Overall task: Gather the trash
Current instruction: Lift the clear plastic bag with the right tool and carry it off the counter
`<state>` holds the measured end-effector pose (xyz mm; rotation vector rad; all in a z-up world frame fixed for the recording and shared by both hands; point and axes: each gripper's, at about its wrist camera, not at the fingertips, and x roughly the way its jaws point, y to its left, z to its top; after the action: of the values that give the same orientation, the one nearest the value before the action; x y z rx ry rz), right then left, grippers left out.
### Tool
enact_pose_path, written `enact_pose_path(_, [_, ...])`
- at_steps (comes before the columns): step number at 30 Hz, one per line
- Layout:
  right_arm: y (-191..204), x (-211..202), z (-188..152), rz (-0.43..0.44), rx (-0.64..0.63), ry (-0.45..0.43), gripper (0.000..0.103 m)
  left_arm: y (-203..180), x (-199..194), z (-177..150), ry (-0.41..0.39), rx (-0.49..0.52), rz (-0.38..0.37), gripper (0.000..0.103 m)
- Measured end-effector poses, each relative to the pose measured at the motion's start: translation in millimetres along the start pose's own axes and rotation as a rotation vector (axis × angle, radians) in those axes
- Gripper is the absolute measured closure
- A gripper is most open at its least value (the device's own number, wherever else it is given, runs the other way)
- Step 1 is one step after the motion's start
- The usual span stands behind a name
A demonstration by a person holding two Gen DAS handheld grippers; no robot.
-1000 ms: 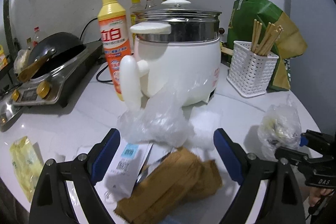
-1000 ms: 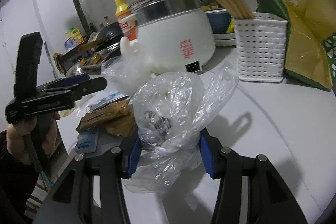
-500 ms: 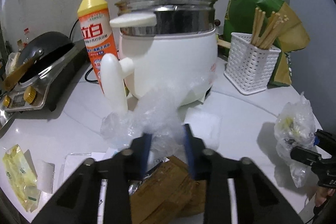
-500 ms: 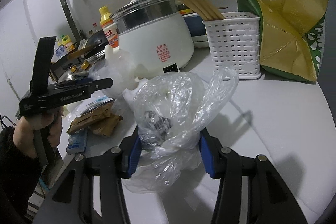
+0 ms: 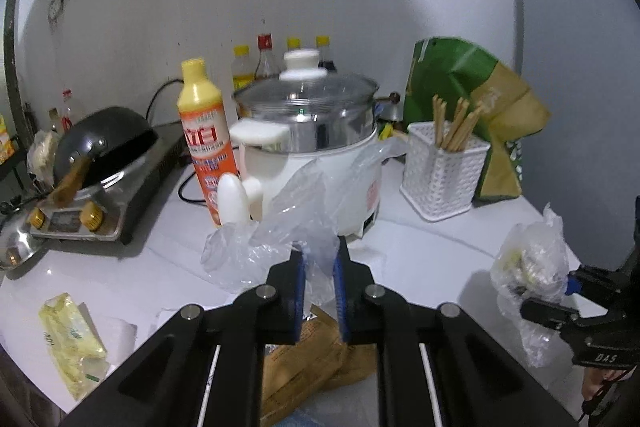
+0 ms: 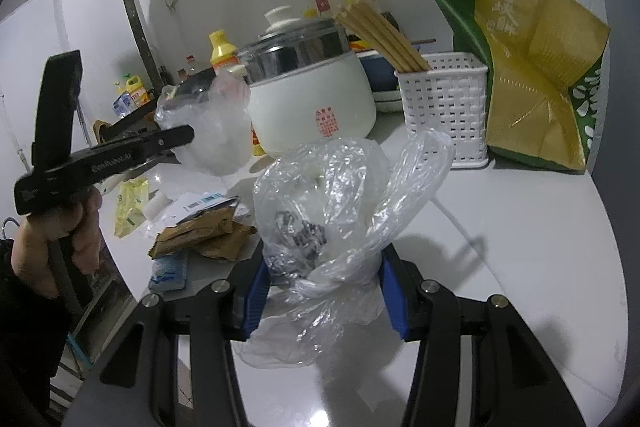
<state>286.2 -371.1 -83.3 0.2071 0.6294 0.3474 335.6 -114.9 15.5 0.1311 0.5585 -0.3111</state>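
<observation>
Counter (image 5: 420, 259) below both tongs, brown wrappers (image 5: 312, 359) lying beneath the left pair. Right tongs (image 6: 322, 293) clenched around knotted bag of scraps (image 6: 320, 211). Left tongs (image 5: 318, 269), jaws just closing, pinching empty clear bag (image 5: 288, 227), lifted. Best raised steadily, film kept pinched, clear of pot (image 5: 316, 147) beyond.

a thin, crinkled clear plastic bag (image 5: 280, 239) is catching light at centre frame, as is the knotted bag (image 6: 332, 227). the white surface (image 6: 520, 267) is looking glossy and smooth. the pot's band (image 5: 320, 131) is shining like polished metal; the basket (image 5: 440, 179) is showing woven white plastic.
</observation>
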Motion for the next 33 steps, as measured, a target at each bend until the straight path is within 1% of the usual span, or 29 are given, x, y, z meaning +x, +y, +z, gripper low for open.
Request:
enact_pose_path(4, [10.5,-13.8,-1.1,0.003,-0.013,-0.013,0.056,-0.1,-23.6,1.0,-0.028,-0.002,-0.001,0.091])
enact_pose_path(10, [27.1,-30.7,-3.7,0.010,-0.036,-0.025,0.056,2.1,-59.1,-7.7,-0.053,-0.014,0.004,0.091])
enact_pose_path(23, [79.1,-62.9,-18.3,0.044,-0.112,-0.033,0.056,10.9,-144.8,-48.0,-0.096,-0.056,0.024,0.091])
enact_pose_path(33, [116.7,-76.3,-32.0,0.065,-0.175,-0.018,0.056,22.0,-186.7,-76.8,-0.115,-0.094,0.042,0.091])
